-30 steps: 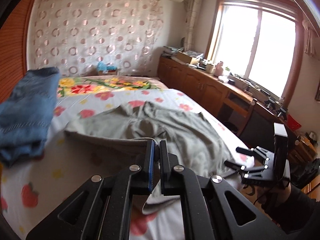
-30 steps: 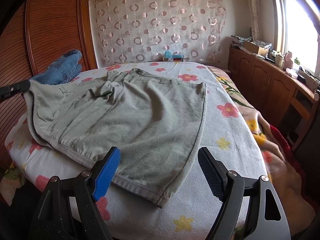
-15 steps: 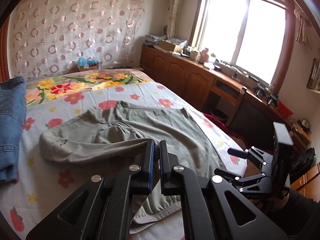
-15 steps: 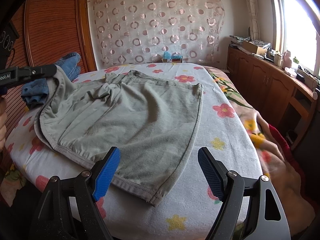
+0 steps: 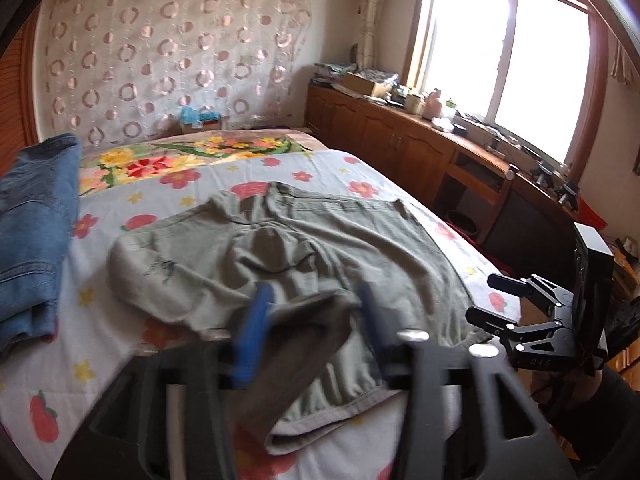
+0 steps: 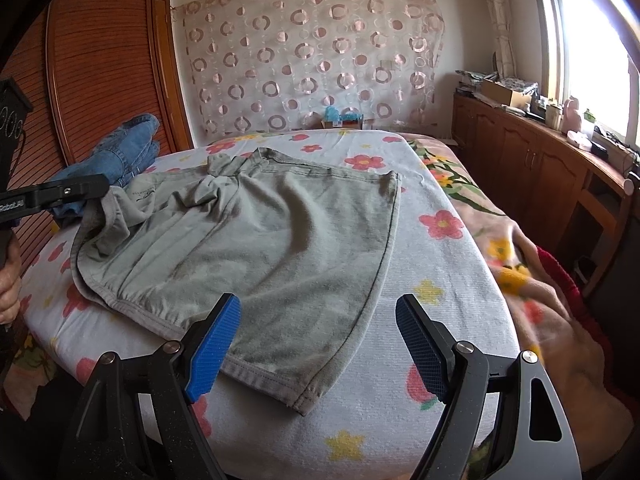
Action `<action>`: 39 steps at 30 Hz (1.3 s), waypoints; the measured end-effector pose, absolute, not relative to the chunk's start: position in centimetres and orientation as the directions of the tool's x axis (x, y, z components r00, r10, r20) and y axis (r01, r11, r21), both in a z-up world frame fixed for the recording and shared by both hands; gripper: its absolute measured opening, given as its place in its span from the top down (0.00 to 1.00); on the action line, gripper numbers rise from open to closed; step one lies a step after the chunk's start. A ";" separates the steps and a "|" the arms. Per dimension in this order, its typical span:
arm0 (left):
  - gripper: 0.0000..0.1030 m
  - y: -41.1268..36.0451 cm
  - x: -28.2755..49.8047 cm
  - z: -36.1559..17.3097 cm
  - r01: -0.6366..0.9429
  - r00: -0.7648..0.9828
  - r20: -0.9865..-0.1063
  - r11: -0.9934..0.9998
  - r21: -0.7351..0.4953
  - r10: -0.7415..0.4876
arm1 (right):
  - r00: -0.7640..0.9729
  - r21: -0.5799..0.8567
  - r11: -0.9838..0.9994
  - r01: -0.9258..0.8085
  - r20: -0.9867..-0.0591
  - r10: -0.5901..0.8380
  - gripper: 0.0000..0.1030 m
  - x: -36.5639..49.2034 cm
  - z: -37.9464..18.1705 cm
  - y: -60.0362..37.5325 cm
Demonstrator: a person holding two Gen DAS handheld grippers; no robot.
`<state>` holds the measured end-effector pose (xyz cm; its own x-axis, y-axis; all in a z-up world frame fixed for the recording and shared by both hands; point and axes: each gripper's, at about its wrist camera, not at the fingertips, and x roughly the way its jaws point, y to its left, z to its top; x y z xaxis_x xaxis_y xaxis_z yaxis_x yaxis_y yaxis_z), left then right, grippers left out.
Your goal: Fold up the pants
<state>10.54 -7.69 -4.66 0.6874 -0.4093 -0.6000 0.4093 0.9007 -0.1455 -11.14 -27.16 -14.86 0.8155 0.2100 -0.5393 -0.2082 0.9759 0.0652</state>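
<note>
- The grey pants (image 6: 256,248) lie on the bed (image 6: 440,320), one half laid over the other, the top rumpled.
- The left claw (image 5: 312,320) is opening, cloth loose between its jaws.
- The right claw (image 6: 318,344) hangs released, empty.
- Smoothing and cross-folds look still to do.

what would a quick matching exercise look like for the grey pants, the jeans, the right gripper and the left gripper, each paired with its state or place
Things:
1. grey pants
2. jeans
3. right gripper
4. left gripper

States:
a. piled at the bed's left edge, by the wooden panel
b. jaws opening, grey cloth between them
c. spread on the flowered sheet, one corner bunched
d. wide open, nothing between its pads

Pairs: 1-c, 2-a, 3-d, 4-b
</note>
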 end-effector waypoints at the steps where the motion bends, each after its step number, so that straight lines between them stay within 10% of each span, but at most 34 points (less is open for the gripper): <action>1: 0.31 -7.3 10.4 -4.6 0.402 0.692 -0.598 0.904 -0.145 -0.404 | 0.815 0.065 0.975 -0.211 -0.540 0.212 0.21 -11.2 -14.8 -27.1; 12: 0.21 -3.9 9.2 -6.3 0.337 0.721 -0.612 0.936 -0.101 -0.326 | 0.805 0.052 0.964 -0.261 -0.539 0.247 0.22 -10.4 -14.6 -25.7; 28: 0.21 -2.4 10.6 -11.5 0.256 0.632 -0.727 0.958 -0.130 -0.268 | 0.747 0.104 0.903 -0.417 -0.528 0.405 0.62 -8.5 -13.5 -23.4; 39: 0.20 -3.0 10.3 -11.9 0.249 0.649 -0.727 0.966 -0.077 -0.225 | 0.692 0.141 0.868 -0.476 -0.550 0.468 0.67 -7.3 -14.2 -23.9</action>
